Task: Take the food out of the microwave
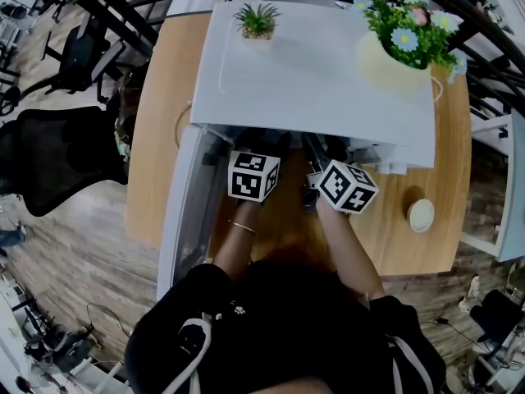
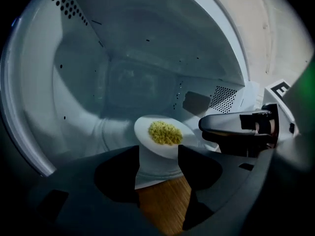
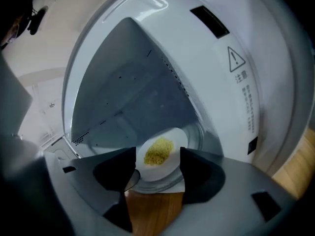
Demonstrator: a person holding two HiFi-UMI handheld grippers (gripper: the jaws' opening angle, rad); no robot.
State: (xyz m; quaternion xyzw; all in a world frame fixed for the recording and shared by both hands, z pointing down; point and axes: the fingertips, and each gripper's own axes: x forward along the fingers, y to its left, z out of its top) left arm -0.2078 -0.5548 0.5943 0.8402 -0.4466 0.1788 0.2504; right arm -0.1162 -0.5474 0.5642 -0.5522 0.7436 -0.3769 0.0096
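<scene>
Fingers of the left gripper (image 2: 158, 156) and right gripper (image 3: 158, 163) stand apart, empty, before the open white microwave (image 1: 320, 72) at the wooden tabletop's (image 1: 164, 97) far edge. Inside sits the round white plate of yellow food (image 2: 165, 134). A shallow rim pinch could tip it, spilling grains.

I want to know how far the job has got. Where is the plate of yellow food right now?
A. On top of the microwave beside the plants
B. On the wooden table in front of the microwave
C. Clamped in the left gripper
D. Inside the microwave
D: the plate, with the yellow food on it, sits inside the open microwave.
</scene>
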